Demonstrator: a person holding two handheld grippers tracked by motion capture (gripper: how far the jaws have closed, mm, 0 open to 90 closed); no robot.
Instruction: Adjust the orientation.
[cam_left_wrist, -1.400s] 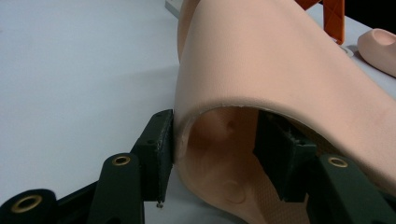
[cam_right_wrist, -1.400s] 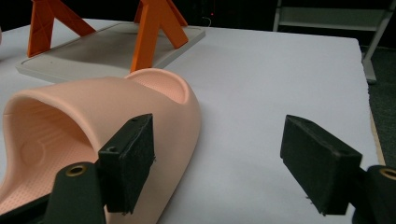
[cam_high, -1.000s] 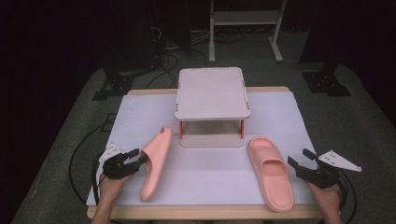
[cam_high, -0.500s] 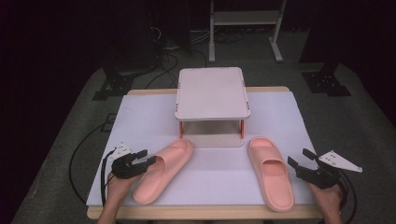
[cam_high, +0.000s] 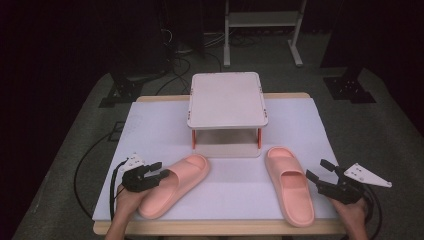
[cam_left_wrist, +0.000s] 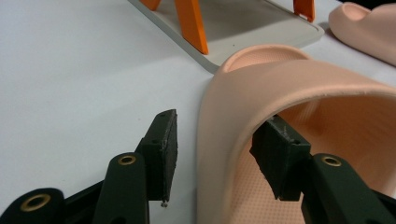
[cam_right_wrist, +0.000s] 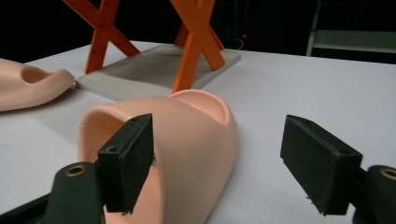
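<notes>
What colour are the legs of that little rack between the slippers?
Orange legs; clearest in the right gripper view.

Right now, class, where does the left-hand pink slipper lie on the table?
In the high view, the left slipper lies angled at front left, its toe pointing toward the small rack, its side wall between the left gripper jaws.

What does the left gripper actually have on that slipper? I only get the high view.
Observer: Nothing clamped yet. The left gripper straddles the side wall of the left slipper. One jaw is inside under the strap, and the other is outside with the table showing in the gap. The jaws have just been closing.
Operator: Right side?
Observer: The right gripper stands wide open. One jaw is by the strap opening of the right slipper, and the other is over bare table, off the slipper.
</notes>
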